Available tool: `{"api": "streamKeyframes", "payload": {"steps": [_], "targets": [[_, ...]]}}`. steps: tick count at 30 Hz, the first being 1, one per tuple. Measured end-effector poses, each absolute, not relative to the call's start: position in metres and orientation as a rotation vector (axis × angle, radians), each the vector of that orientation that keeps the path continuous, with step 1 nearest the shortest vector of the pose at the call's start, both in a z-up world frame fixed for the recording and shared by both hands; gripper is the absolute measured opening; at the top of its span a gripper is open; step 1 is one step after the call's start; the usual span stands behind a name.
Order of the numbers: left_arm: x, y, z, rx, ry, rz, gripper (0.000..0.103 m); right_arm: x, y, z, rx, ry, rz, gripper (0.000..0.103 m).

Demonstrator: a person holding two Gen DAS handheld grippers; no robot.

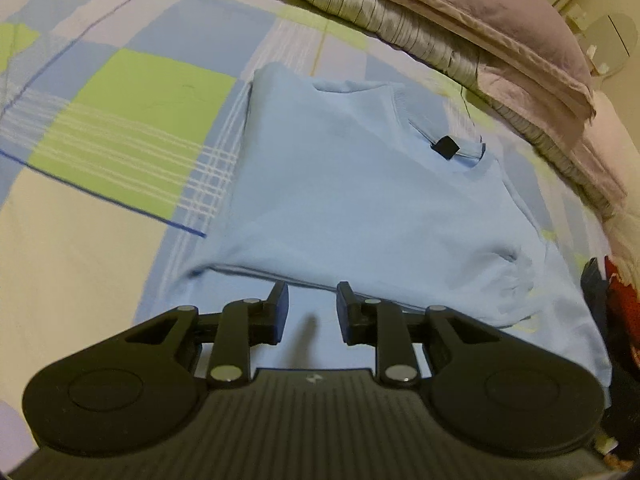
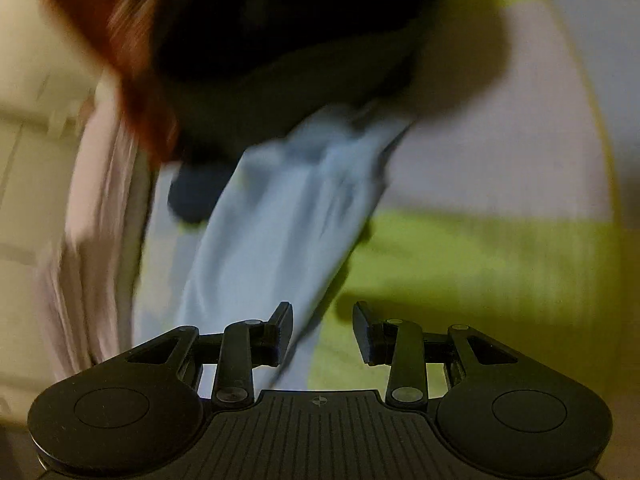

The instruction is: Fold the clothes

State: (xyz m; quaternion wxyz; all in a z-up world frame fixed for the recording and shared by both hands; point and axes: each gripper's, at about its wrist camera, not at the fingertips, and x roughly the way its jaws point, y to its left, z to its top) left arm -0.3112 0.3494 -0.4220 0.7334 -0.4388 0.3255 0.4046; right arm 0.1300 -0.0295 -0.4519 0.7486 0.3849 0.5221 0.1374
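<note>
A light blue T-shirt (image 1: 352, 200) lies on the checked bedsheet (image 1: 132, 120), its left side folded in, with a black tag (image 1: 446, 147) at the collar. My left gripper (image 1: 312, 308) is open and empty, just above the shirt's near folded edge. In the blurred right wrist view a strip of the blue shirt (image 2: 280, 220) runs away from the camera. My right gripper (image 2: 322, 328) is open and empty, over the sheet with its left finger at the strip's near end.
A striped grey quilt (image 1: 400, 28) and a mauve pillow (image 1: 500, 12) lie along the far side of the bed. Dark and red clothing (image 2: 260, 40) lies beyond the shirt strip and shows at the right edge of the left wrist view (image 1: 616, 292).
</note>
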Motion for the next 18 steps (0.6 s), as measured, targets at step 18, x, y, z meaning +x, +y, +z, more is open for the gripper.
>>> {"api": "streamKeyframes", "payload": {"steps": [18], "targets": [[-0.337,0.344,-0.42,-1.064,0.641,0.901,0.022,0.149,0.05,-0.394,0.483,0.933,0.3,0.004]]}}
